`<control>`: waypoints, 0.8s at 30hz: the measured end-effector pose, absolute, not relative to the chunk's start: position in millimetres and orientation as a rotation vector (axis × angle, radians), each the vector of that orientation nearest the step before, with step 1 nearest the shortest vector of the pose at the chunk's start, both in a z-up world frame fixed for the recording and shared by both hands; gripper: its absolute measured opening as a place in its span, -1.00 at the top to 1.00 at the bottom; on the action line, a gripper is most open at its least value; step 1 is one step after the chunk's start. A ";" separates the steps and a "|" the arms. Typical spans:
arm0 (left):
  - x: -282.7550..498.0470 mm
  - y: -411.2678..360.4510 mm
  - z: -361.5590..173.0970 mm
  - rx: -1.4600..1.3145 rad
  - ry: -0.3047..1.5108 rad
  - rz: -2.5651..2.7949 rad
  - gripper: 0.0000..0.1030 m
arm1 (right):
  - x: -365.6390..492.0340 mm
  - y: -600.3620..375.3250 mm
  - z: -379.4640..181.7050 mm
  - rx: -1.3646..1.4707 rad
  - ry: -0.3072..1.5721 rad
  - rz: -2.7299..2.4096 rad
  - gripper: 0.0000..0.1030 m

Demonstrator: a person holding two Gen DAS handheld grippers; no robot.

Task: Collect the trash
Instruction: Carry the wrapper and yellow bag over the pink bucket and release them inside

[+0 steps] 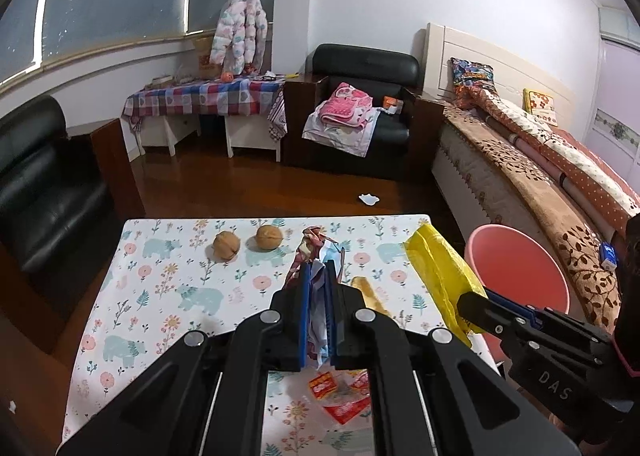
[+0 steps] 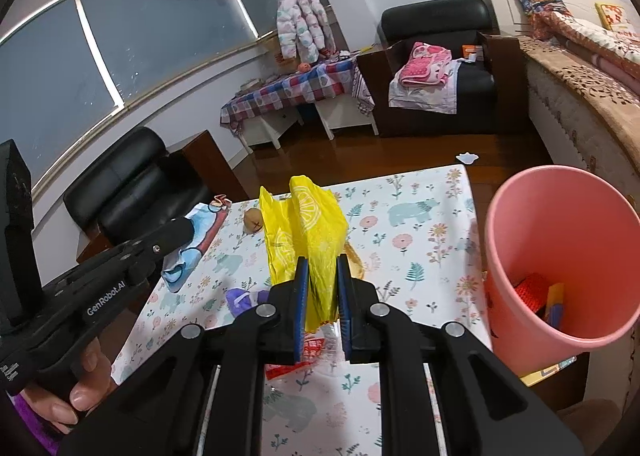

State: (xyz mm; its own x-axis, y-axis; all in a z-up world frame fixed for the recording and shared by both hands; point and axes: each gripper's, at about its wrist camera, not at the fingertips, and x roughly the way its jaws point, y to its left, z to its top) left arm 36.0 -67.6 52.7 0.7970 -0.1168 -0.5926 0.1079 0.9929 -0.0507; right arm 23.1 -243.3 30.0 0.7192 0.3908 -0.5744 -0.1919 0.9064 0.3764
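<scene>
My left gripper (image 1: 318, 268) is shut on a crumpled blue, white and red wrapper (image 1: 316, 256) and holds it above the patterned table (image 1: 168, 288). It also shows in the right wrist view (image 2: 188, 228), with the wrapper (image 2: 200, 232). My right gripper (image 2: 322, 262) is shut on a yellow plastic bag (image 2: 308, 224) above the table's right part (image 2: 420, 240); the bag shows in the left wrist view (image 1: 440, 268) with the right gripper (image 1: 464, 302). The pink trash bin (image 2: 560, 256) stands right of the table and holds some trash; it also shows in the left wrist view (image 1: 516, 268).
Two walnuts (image 1: 226, 245) (image 1: 269, 237) lie on the table's far side. A red and white wrapper (image 1: 340, 396) lies under my left gripper. A purple item (image 2: 244, 302) lies on the table. A bed (image 1: 540, 176), armchairs and a white scrap (image 1: 369, 199) on the floor lie beyond.
</scene>
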 end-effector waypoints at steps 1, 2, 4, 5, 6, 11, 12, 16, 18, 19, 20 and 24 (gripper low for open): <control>35.5 -70.3 53.4 -0.011 0.636 -0.124 0.88 | 22.2 -247.1 29.8 0.308 0.696 0.321 0.73; 35.1 -75.3 54.5 -0.004 0.634 -0.128 0.88 | 20.9 -250.2 29.2 0.313 0.695 0.315 0.73; 34.1 -83.9 56.3 0.009 0.630 -0.134 0.88 | 19.3 -258.2 28.6 0.327 0.690 0.301 0.73; 33.9 -89.2 57.3 0.017 0.627 -0.138 0.88 | 18.8 -261.9 28.7 0.332 0.688 0.294 0.73; 33.9 -93.6 58.1 0.024 0.626 -0.141 0.88 | 18.8 -266.2 28.7 0.337 0.685 0.287 0.73; 31.9 -119.5 63.5 0.057 0.611 -0.166 0.88 | 11.5 -288.1 27.6 0.355 0.665 0.240 0.73; 31.2 -124.7 64.7 0.064 0.607 -0.170 0.88 | 9.8 -294.5 27.4 0.363 0.661 0.228 0.73; 30.0 -148.1 68.6 0.096 0.592 -0.199 0.88 | 5.8 -314.2 27.4 0.379 0.650 0.189 0.73; 29.5 -160.9 69.7 0.110 0.589 -0.220 0.88 | 4.2 -323.1 26.8 0.386 0.645 0.169 0.73; 29.6 -164.9 69.8 0.115 0.587 -0.226 0.88 | 2.5 -328.9 26.7 0.391 0.642 0.155 0.73; 29.3 -172.2 70.3 0.123 0.584 -0.236 0.88 | 1.6 -333.0 26.6 0.394 0.639 0.146 0.73; 29.1 -195.0 71.6 0.145 0.577 -0.265 0.88 | -3.2 -353.1 25.8 0.414 0.626 0.107 0.73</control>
